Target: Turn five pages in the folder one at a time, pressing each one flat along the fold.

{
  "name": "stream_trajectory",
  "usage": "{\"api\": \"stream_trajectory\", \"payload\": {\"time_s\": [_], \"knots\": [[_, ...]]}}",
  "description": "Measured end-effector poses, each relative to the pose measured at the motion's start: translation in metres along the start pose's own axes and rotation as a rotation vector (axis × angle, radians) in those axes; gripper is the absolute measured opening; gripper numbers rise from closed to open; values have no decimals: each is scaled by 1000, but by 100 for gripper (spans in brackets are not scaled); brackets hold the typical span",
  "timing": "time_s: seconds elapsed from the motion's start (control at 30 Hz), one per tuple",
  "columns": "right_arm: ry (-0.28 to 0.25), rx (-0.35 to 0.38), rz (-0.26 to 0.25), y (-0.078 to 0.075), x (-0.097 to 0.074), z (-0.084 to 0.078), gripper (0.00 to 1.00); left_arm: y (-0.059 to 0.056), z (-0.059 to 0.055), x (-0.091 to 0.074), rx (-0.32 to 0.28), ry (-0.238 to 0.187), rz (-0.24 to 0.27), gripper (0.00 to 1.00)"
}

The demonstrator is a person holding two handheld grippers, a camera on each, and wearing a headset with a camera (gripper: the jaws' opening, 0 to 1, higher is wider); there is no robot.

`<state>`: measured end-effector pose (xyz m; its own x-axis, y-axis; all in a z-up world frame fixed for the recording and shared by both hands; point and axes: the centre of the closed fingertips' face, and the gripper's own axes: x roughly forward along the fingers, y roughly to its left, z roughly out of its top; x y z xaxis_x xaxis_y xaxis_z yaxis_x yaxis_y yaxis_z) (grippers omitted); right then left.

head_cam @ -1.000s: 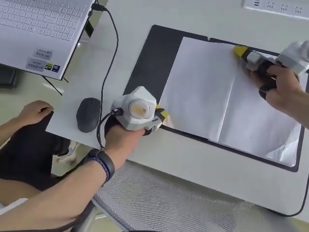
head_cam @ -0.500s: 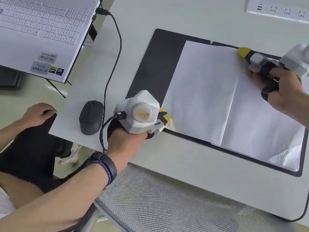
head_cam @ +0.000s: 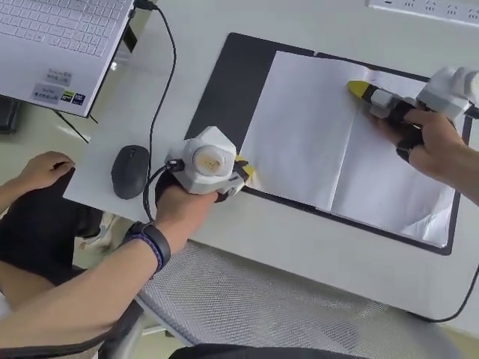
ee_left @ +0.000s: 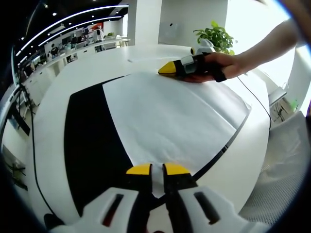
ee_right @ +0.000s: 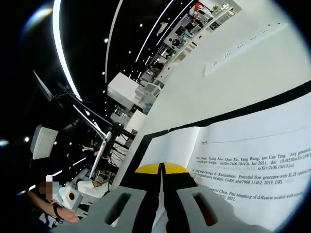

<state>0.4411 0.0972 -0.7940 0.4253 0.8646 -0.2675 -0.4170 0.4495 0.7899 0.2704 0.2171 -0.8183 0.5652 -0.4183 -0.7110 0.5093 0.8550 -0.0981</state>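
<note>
A black folder (head_cam: 224, 90) lies open on the white table with a blank white left page (head_cam: 299, 134) and a right page (head_cam: 389, 179). My left gripper (head_cam: 243, 170) sits at the left page's near corner. In the left gripper view its jaws (ee_left: 158, 169) are shut with the page's edge (ee_left: 170, 116) between them. My right gripper (head_cam: 358, 90) is shut, and its yellow tip rests on the paper beside the fold near the far edge. In the right gripper view its closed jaws (ee_right: 162, 167) lie over a printed page (ee_right: 252, 155).
A laptop (head_cam: 60, 37) stands at the far left, with a black mouse (head_cam: 131, 172) and its cable near my left hand. A power strip (head_cam: 426, 9) lies at the far right. Another hand (head_cam: 45, 168) rests off the table's left edge, above a mesh chair (head_cam: 262, 299).
The head camera has shifted. My right gripper's tip has slid slightly toward me along the fold. The left gripper still grips the same corner.
</note>
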Motion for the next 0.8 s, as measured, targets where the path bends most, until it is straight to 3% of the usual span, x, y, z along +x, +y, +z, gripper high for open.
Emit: {"api": "stream_trajectory", "payload": {"time_s": [0.07, 0.13, 0.27, 0.53, 0.8], "knots": [[22, -10, 15, 2, -1, -2, 0, -1, 1, -2, -1, -2, -2, 6], [35, -17, 29, 15, -10, -18, 0, -3, 3, -5, 3, -1, -5, 6], [49, -10, 45, 13, -14, -23, 0, -6, 5, -7, 9, 0, -8, 6], [69, -13, 73, 32, -31, -50, 0, -9, 7, -10, 17, 1, -11, 7], [180, -48, 137, 61, -49, -98, 0, -9, 8, -11, 21, 3, -12, 7]]}}
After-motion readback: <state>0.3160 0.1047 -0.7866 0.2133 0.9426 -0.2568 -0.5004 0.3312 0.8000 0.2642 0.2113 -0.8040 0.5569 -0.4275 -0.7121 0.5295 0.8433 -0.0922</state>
